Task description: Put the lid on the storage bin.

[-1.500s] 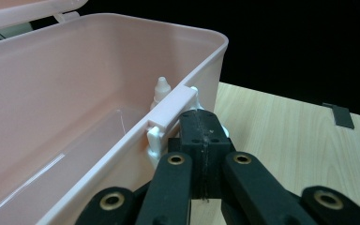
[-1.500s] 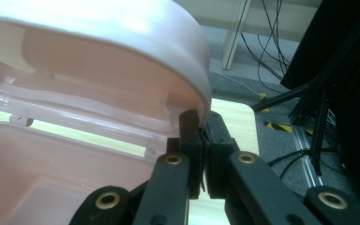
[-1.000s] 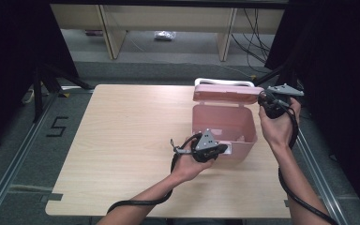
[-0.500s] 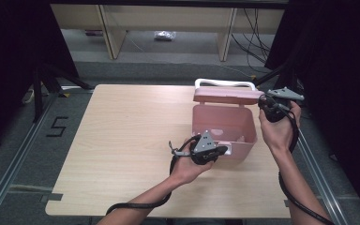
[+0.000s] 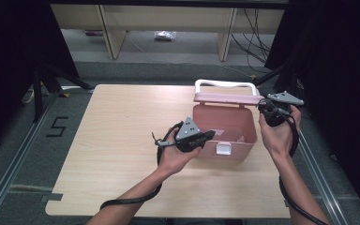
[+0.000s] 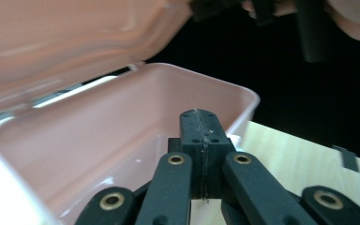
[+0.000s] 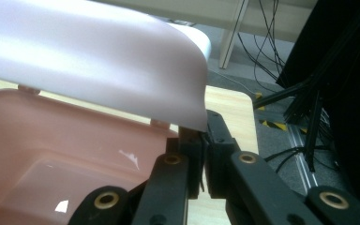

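Pink box (image 5: 225, 133) is sitting open on the table (image 5: 122, 140). Right gripper (image 7: 201, 140) is pinching the lid (image 7: 98, 61) corner. Left gripper (image 6: 201, 140), jaws pressed together, is hovering at the front rim.

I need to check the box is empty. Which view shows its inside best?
The high view: it looks down into the pink box past the raised lid. The left gripper view shows much of the bare inside; the right gripper view shows one corner under the lid.

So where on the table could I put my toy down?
The whole left half of the light wooden table is bare, from its left edge up to the left claw. The right side is crowded by the open pink plastic box and both hands.
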Demonstrator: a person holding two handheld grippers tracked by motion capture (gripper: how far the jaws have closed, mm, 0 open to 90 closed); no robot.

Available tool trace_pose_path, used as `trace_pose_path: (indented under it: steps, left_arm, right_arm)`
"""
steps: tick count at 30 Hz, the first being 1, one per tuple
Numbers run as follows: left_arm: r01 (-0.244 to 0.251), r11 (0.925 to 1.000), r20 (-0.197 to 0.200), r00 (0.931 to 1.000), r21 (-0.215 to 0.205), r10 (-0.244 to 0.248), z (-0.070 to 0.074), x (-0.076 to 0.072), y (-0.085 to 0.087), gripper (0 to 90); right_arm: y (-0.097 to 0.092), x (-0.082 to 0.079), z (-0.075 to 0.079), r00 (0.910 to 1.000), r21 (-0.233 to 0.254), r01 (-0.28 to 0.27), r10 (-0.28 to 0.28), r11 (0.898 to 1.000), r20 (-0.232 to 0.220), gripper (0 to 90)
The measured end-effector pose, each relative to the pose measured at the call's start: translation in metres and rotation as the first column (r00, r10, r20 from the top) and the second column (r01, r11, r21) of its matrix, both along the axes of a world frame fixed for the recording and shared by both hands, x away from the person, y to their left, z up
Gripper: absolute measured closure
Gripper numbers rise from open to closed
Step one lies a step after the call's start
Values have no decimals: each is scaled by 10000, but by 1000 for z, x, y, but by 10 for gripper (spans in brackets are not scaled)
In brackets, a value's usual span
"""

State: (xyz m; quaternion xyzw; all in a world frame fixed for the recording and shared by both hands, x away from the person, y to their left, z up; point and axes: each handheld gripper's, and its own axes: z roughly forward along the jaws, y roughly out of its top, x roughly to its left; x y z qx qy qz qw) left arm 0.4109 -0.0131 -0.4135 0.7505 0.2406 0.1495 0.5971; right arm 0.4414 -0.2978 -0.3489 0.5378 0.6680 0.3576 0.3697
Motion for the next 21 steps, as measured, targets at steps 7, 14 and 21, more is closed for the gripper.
trace_pose_path:
  steps: [7, 14, 21]
  left_arm:
    - [-558, 9983, -47, 9984, -193, 557, 7, 12, 13, 900]
    - [-924, 9953, 20, 9957, -291, 925, 15, 21, 20, 900]
    - [-1085, 9935, 17, 9941, -331, 1087, 16, 26, 23, 900]
  right_arm:
    - [2, -5, -2, 10000, 50, 50, -49, 10000, -26, 881]
    - [1, -9, -4, 9999, 13, -93, 93, 10000, -51, 879]
    - [3, -15, -7, 9998, 174, 39, -36, 9998, -204, 877]
